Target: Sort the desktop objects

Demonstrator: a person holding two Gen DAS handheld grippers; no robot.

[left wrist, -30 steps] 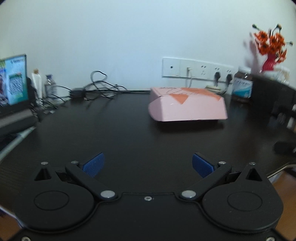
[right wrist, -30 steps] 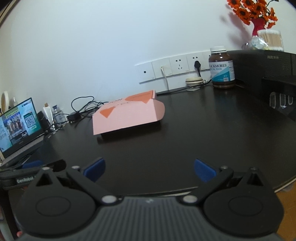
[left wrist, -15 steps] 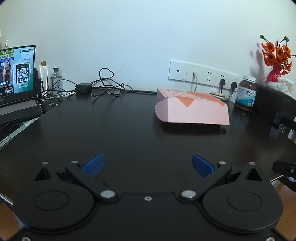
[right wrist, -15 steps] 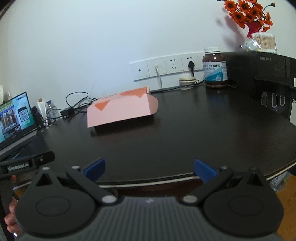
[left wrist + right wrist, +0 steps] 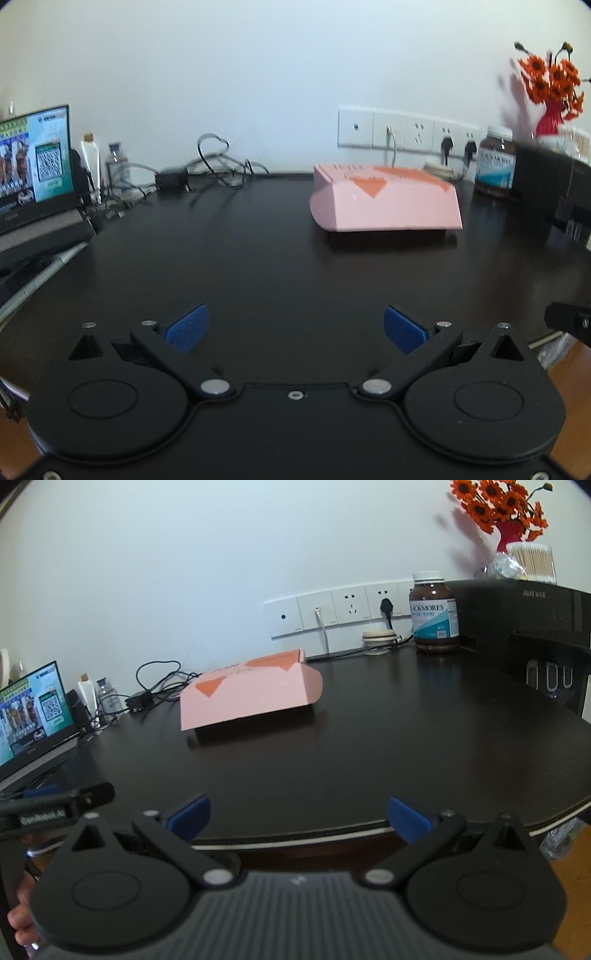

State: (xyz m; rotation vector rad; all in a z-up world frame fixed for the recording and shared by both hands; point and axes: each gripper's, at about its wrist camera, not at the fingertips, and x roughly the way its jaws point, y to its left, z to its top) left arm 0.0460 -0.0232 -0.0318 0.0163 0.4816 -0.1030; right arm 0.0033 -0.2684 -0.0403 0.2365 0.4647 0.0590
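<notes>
1. Tongs first: the left gripper [image 5: 294, 328] and the right gripper [image 5: 298, 818] both hang at the desk's [image 5: 332, 768] near edge, fingers spread wide, nothing between them.
2. Pink box [image 5: 386, 203] lies mid-desk toward the back edge.
3. Brown supplement bottle [image 5: 436, 613] stands upright at the back right corner, just beside a black appliance [image 5: 524, 627].

The desk [image 5: 369, 746] is near-black and glossy. On it lies a pale pink box [image 5: 251, 698] patterned with orange triangles. A brown bottle [image 5: 436, 613] carries a white cap and a white-and-teal label. Behind it a red vase [image 5: 508, 535] holds orange flowers [image 5: 495, 502]. The sockets [image 5: 406, 127] are white against a white wall. Black cables [image 5: 214, 166] tangle at the back. The screen [image 5: 33, 162] glows green and teal. Both grippers are black with blue pads [image 5: 188, 326].
</notes>
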